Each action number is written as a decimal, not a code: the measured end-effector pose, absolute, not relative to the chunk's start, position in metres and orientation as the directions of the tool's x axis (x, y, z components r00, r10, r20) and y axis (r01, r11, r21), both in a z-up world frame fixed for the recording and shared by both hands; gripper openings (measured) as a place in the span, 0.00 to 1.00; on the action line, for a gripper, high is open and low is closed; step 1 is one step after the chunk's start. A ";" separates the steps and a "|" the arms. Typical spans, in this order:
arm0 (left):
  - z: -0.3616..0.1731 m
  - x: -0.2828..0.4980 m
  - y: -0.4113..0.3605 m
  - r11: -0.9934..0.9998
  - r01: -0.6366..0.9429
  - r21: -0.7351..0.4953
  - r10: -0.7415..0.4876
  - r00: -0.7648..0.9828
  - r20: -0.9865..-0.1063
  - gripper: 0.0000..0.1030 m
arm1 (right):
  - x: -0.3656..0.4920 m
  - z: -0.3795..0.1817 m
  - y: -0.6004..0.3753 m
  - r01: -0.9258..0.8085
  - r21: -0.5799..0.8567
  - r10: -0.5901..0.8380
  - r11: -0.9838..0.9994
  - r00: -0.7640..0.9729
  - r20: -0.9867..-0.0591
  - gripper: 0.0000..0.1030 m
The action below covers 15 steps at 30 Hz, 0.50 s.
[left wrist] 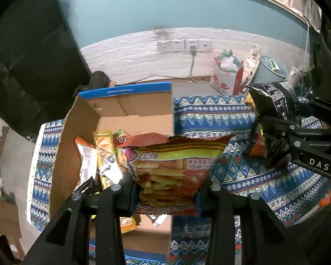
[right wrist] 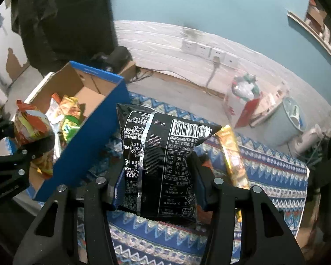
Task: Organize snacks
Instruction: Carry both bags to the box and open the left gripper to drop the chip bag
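The left gripper (left wrist: 165, 190) is clamped on a red-and-yellow bag of shrimp sticks (left wrist: 172, 165), its jaws pressed against the bag's two lower sides; the bag is held upright above the near right part of an open cardboard box (left wrist: 125, 108), overlapping the box's right wall; the same bag shows at the left edge of the right wrist view (right wrist: 31, 128), pinched between dark fingers (right wrist: 42, 143) over the box's near end.

The box, brown inside with a blue outer skin (right wrist: 92, 137), stands on the left part of a table spread with a blue zigzag-patterned cloth (left wrist: 242, 176); inside it, along its left wall, stand a silver-and-orange packet (left wrist: 86, 161) and a yellow packet (left wrist: 103, 145), close against each other; a green-and-yellow packet (right wrist: 70, 125) lies among them.

The right gripper (right wrist: 156, 190) is closed on a black snack bag (right wrist: 161, 161), gripping its lower half from both sides; the bag's back, with barcode and white print, faces the camera; it is held above the cloth just to the right of the box's blue wall; from the left wrist view the same bag (left wrist: 273, 106) hangs above the cloth's far right part.

A long yellow-and-brown packet (right wrist: 234, 161) lies on the cloth just right of the black bag, running toward the table's near edge; beyond the far edge a red-and-white carton (left wrist: 227, 77) and a pale blue bin (right wrist: 284, 125) stand on the floor by the wall.
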<state>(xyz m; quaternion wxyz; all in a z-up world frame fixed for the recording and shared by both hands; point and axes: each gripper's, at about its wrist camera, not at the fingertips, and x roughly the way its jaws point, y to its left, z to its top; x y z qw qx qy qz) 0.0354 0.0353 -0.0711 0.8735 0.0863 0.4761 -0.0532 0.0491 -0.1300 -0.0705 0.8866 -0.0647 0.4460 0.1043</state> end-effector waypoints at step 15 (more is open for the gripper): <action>-0.083 0.045 0.109 0.996 0.032 0.078 0.049 0.524 -0.850 0.38 | 0.075 -0.062 -0.064 -0.328 -0.017 0.187 0.945 0.579 -0.794 0.49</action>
